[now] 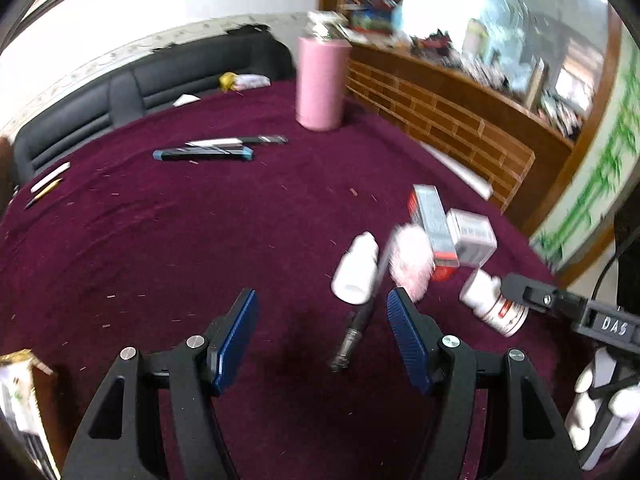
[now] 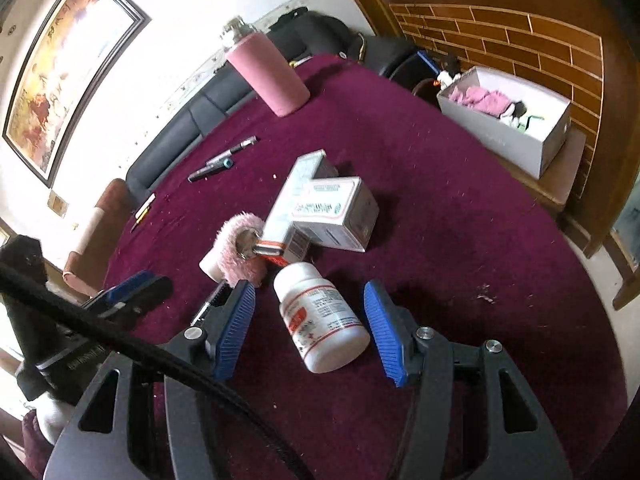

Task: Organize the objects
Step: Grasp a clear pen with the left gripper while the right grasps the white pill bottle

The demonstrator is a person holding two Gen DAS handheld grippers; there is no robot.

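Note:
On the maroon tablecloth [image 1: 200,240] lies a cluster: a white pill bottle with a red label [image 2: 324,316], two medicine boxes [image 2: 332,216], a pink fluffy keyring [image 2: 240,252], a small white bottle [image 1: 356,268] and a dark pen [image 1: 356,328]. My right gripper [image 2: 310,320] is open with its blue pads on either side of the lying pill bottle, apart from it. My left gripper [image 1: 322,336] is open, with the pen between its pads, not touching. The pill bottle [image 1: 494,300] also shows in the left view.
A pink flask [image 1: 320,84] stands at the table's far side. Pens and a blue-capped marker [image 1: 204,154] lie mid-table, more pencils [image 1: 46,184] at the left edge. A white box with pink cloth [image 2: 508,116] sits on a ledge to the right. A black sofa [image 1: 120,96] is behind.

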